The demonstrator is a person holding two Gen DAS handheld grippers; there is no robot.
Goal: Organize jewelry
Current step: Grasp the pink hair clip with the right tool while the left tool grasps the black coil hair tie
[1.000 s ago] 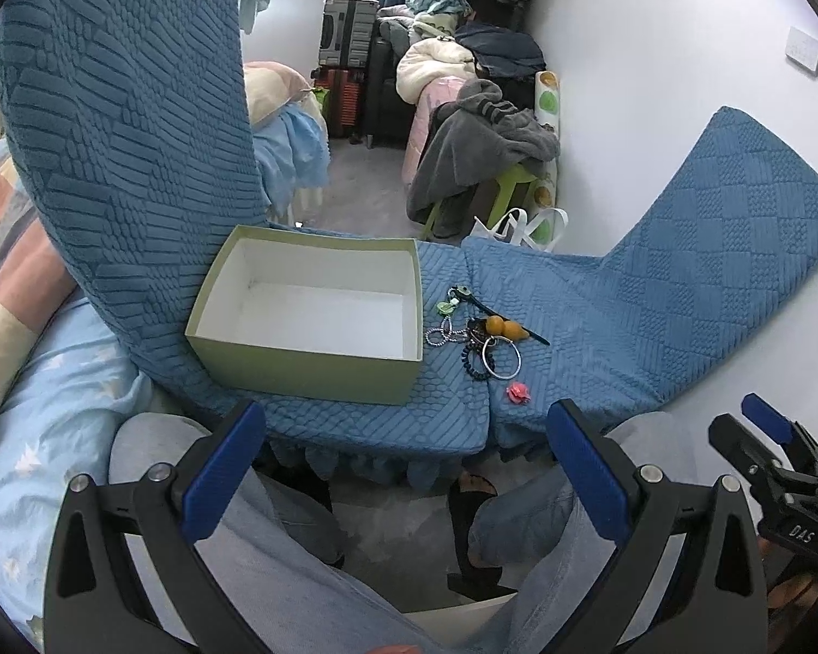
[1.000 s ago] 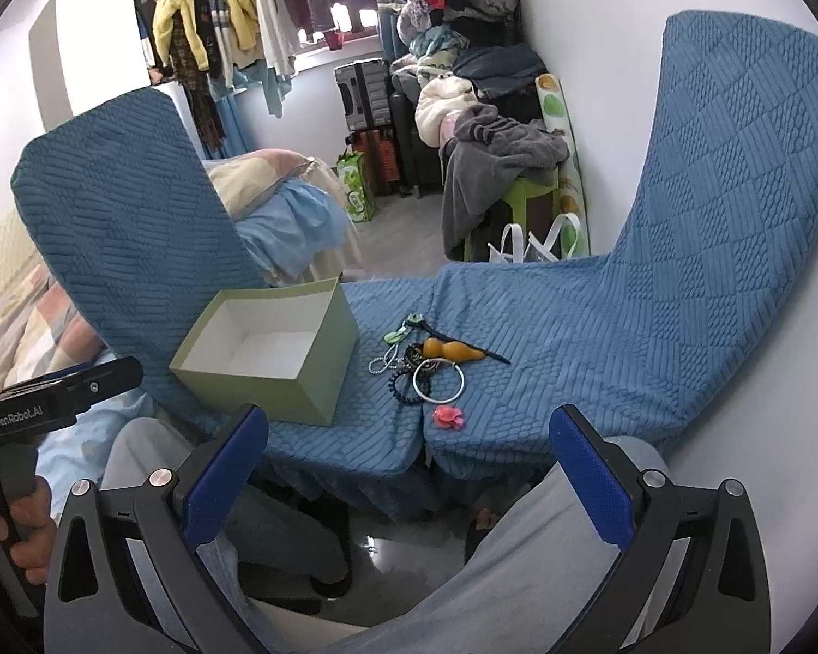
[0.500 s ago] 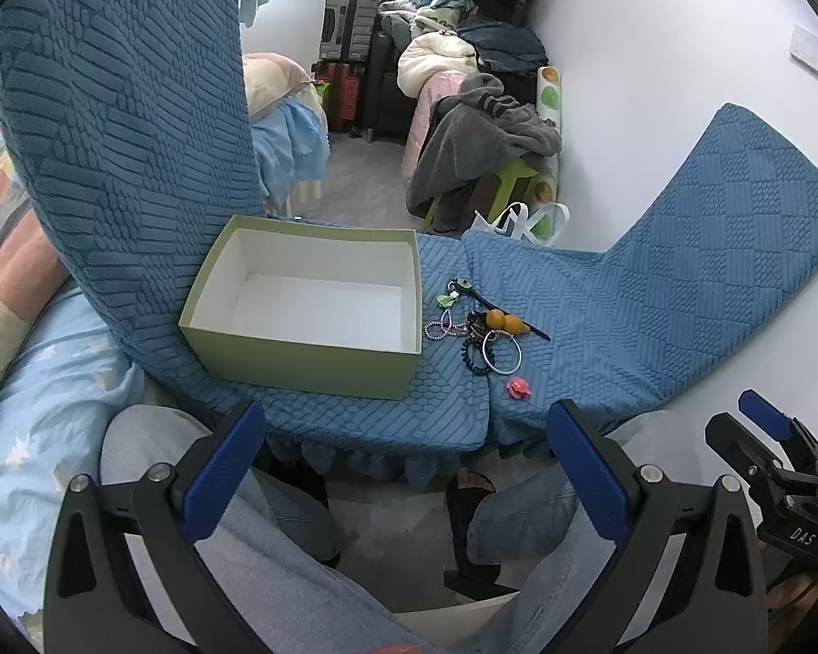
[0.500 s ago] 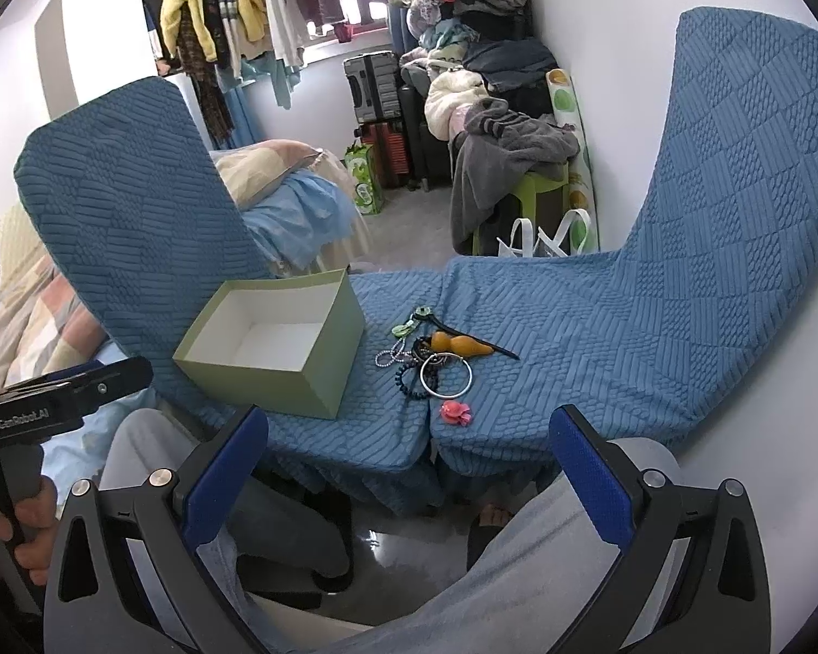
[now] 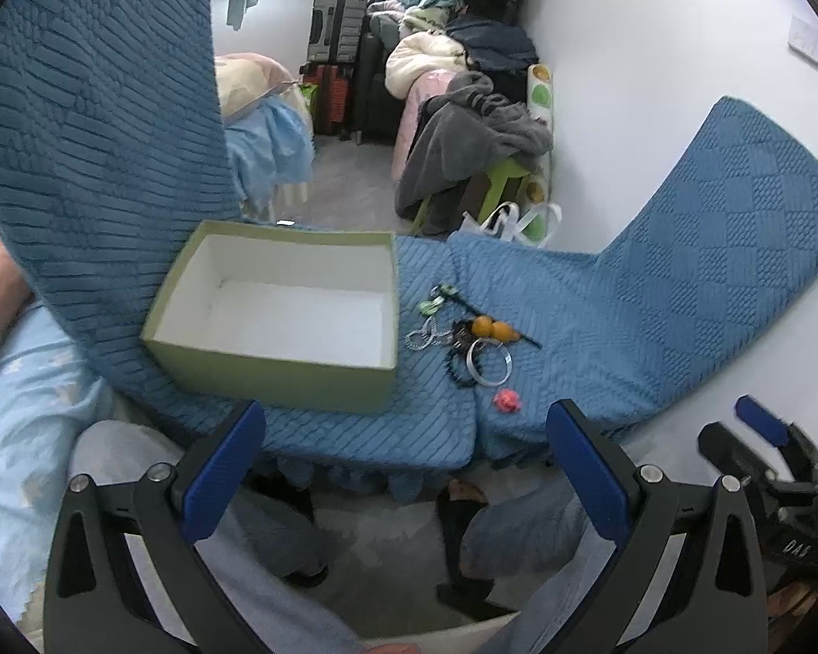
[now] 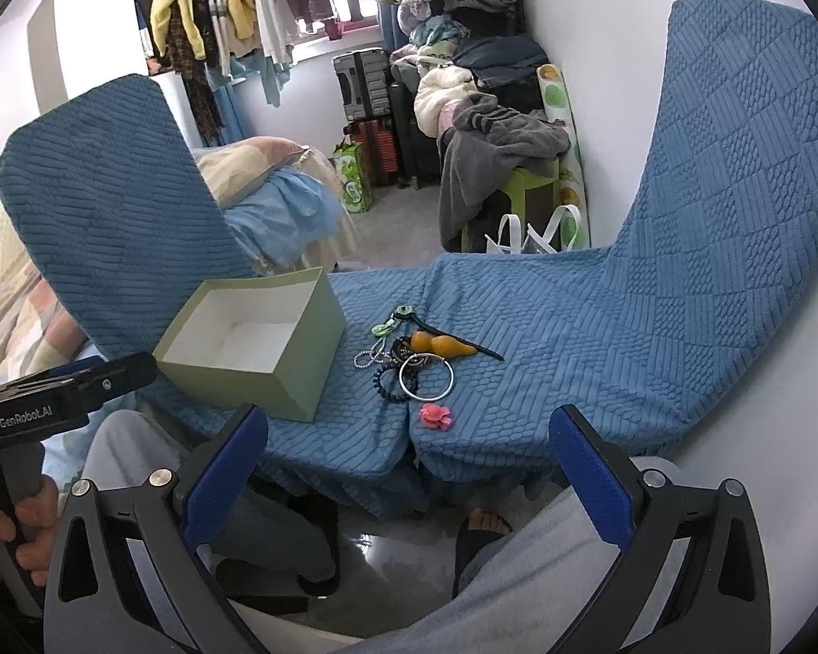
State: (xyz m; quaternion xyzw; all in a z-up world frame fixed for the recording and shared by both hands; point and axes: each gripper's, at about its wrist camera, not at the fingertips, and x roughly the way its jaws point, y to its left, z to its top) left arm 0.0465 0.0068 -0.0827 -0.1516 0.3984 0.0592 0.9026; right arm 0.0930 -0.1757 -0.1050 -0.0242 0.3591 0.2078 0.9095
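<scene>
Jewelry (image 6: 411, 362) heaped, tangled, beside open box (image 6: 256, 346)

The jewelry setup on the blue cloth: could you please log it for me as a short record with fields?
surface: blue textured cloth
box: green box, open, white inside, nothing in it
jewelry pile: right of the box, on the cloth
pieces: silver bangle, dark bead bracelet, orange gourd pin, green charm
apart: pink flower, nearest the front edge
left gripper: open, holds nothing
right gripper: open, holds nothing
</scene>
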